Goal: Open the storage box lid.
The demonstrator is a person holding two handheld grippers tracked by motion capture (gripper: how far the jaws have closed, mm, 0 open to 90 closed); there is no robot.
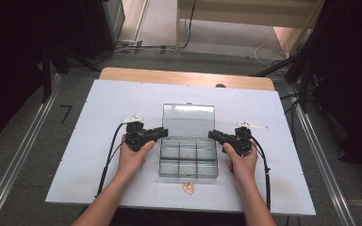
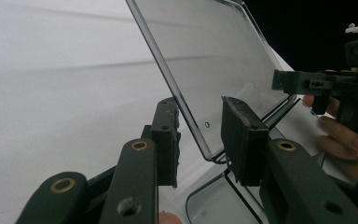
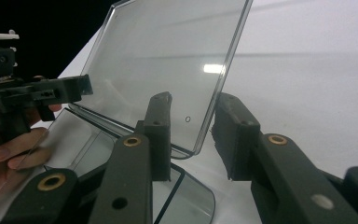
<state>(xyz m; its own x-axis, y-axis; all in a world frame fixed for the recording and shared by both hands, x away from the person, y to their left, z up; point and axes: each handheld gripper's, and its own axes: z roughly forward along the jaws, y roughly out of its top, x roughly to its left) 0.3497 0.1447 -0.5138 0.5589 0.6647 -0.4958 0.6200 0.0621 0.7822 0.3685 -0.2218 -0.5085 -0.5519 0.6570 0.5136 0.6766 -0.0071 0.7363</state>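
Astride raised lid (image 1: 188, 120) (clear): both grippers' jaws.

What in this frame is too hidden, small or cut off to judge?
- High view: whether either gripper touches the clear box lid; too small.
- High view: the small object by the box's near edge; too small to identify.
- Left gripper view: the box base, cut off by the bottom edge.

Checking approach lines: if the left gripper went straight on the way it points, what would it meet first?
The left gripper straddles the side edge of the clear lid with open jaws; going on, it would likely slide along that lid, depth unclear.
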